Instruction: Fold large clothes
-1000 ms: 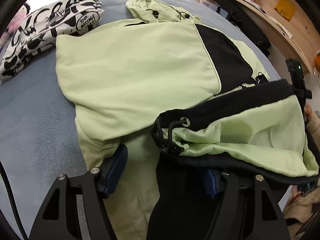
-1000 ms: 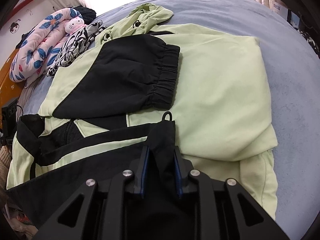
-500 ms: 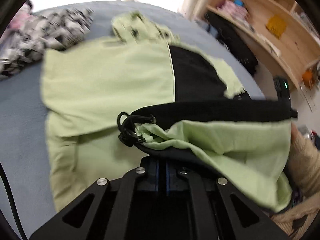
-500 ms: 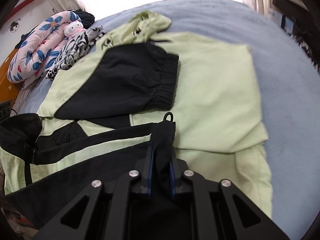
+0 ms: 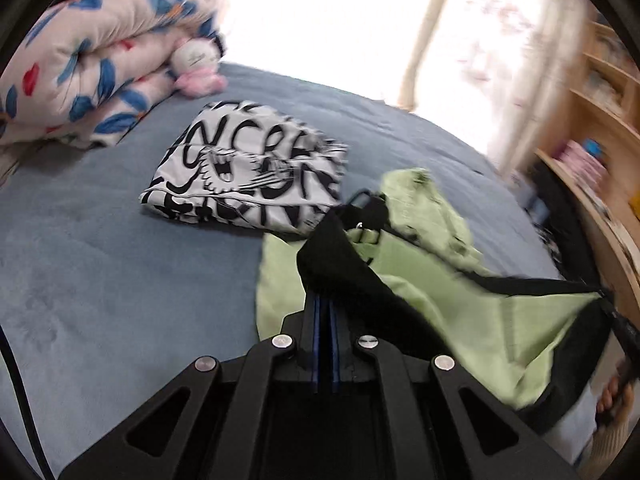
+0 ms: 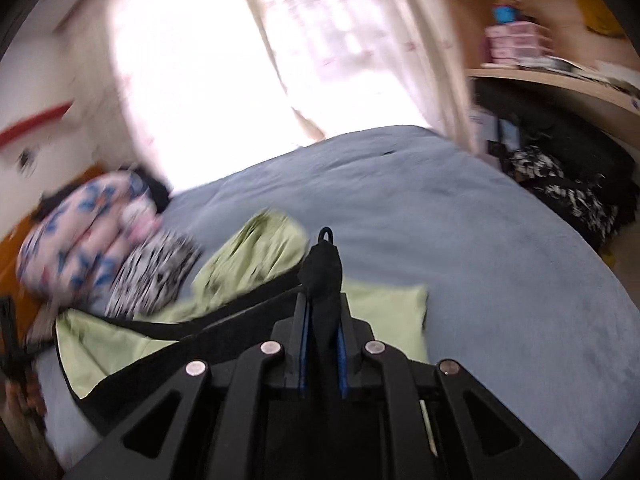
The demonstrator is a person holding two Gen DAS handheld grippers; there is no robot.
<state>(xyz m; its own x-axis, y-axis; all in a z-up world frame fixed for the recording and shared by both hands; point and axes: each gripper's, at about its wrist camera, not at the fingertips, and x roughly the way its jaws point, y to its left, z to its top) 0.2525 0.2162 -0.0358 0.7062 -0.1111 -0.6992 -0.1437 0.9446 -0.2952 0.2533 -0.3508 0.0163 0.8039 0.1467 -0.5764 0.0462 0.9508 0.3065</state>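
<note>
A light green and black jacket [image 5: 460, 312] lies on the blue bed [image 5: 100, 280], its lower part lifted off the cover. My left gripper [image 5: 326, 300] is shut on the jacket's black hem [image 5: 352, 264] near a drawcord loop. The hem stretches to the right, where a person's hand [image 5: 612, 396] shows at the frame edge. In the right wrist view, my right gripper [image 6: 322, 300] is shut on the bunched black hem corner [image 6: 324, 264]. The green jacket [image 6: 248, 264] hangs to its left, with its hood resting on the bed [image 6: 440, 220].
A folded black-and-white printed garment [image 5: 248, 176] lies beyond the jacket. A rolled floral quilt [image 5: 92, 64] and a plush toy [image 5: 196, 64] sit at the bed's far left. Wooden shelves [image 5: 600, 140] and dark bags [image 6: 560, 188] stand along the right side.
The left gripper has shut on the black hem. Both grippers have risen with the hem and tilted up, so the far bed and window now fill the views.
</note>
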